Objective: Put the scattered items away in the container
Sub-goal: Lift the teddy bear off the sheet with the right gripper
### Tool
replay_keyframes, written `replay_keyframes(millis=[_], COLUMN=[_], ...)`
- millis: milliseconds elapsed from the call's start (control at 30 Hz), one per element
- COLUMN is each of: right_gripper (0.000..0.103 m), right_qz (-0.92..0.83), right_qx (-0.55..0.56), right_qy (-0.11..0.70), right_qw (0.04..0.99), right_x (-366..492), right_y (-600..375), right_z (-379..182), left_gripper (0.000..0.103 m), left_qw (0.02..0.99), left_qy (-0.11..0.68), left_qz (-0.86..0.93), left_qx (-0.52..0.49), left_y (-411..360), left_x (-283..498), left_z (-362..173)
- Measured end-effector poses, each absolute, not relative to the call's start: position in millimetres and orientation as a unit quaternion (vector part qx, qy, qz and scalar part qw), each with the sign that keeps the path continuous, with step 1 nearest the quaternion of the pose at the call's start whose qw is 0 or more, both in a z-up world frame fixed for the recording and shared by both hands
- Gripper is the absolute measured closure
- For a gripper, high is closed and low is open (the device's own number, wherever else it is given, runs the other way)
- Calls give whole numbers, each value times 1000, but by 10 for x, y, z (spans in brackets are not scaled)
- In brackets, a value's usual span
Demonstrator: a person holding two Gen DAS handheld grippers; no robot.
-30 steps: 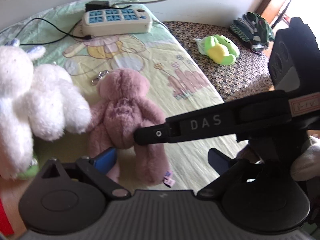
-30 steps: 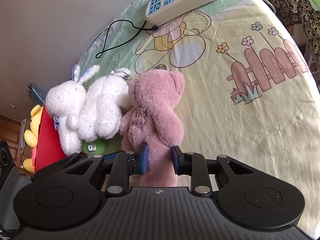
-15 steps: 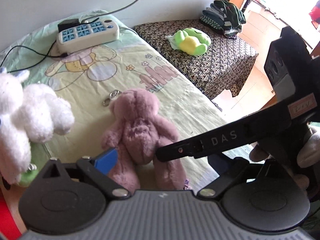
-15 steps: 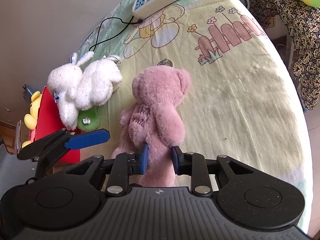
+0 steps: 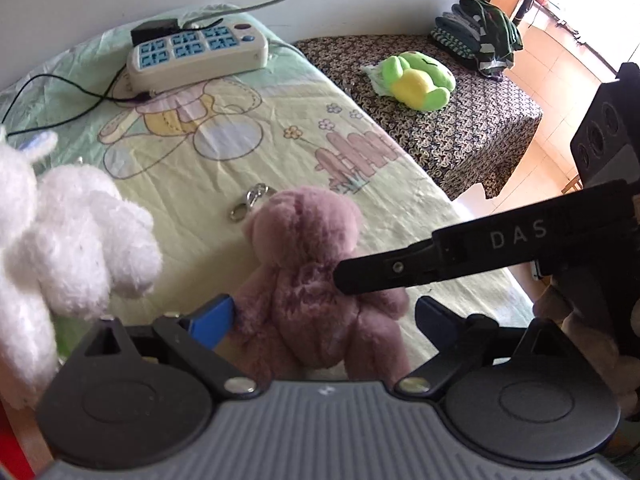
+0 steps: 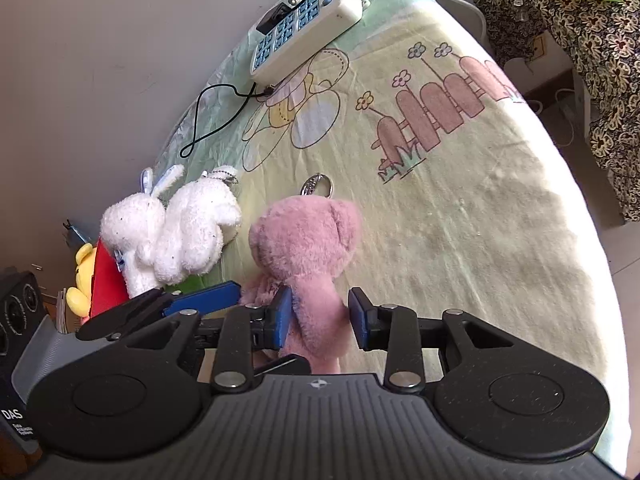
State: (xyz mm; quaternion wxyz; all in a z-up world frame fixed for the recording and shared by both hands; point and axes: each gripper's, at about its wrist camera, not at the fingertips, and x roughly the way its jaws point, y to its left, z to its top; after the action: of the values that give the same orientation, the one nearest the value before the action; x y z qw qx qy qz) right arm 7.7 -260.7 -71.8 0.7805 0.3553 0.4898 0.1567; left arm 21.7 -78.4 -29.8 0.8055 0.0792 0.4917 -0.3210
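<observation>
A pink plush bear [image 5: 316, 276] lies on the cartoon-print sheet; it also shows in the right wrist view [image 6: 308, 252]. My left gripper [image 5: 320, 318] is open, its blue fingers on either side of the bear's lower body. My right gripper [image 6: 320, 318] is open around the bear's leg, its pads apart from the fur on the right side. A white plush rabbit [image 5: 60, 248] lies left of the bear, also in the right wrist view [image 6: 172, 232]. A red container [image 6: 106, 284] with a yellow plush [image 6: 80, 292] sits at the bed's left edge.
A white power strip [image 5: 196, 54] with a black cable lies at the far end of the bed. A green and yellow plush frog [image 5: 416, 80] and folded clothes [image 5: 480, 36] rest on a patterned table to the right. A metal keyring [image 6: 316, 186] lies by the bear's head.
My right gripper has opened wider around the bear's leg. My left gripper has moved in so that its fingers straddle the bear's body.
</observation>
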Motion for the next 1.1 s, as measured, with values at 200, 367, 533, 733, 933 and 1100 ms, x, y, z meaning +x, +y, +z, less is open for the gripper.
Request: replay_keyframes(millis=[200,367,533,733,933,1100], right_gripper=[74,73,71,74,77,77], right_qz=[185,195,192,192,190,202], right_qx=[377,388,403,394,380,376], right_qy=[484,482,484,475,448,418], right_qw=[768,761,753,763,787,802], right_x=[172,237,249,142,-39,-168], right_y=[-2576,-2506,-2522,-2511,-2507,-2462], right_z=[-749,-767,-811,-690,-421,-155], left_gripper=[8,13,25,51,51,51], left_qw=[804,816,819,824,837,858], left_qy=[504,492,491,476,449,409], left_qz=[-309,-291,-284,-294,-300,-302], left_qx=[57,86,85,86,89,80], left_y=[-748,-827,-807,-850,-848,-693], left_x=[344,281,286,140,-36,-187], left_z=[-398,-431,-403,-273,-60,240])
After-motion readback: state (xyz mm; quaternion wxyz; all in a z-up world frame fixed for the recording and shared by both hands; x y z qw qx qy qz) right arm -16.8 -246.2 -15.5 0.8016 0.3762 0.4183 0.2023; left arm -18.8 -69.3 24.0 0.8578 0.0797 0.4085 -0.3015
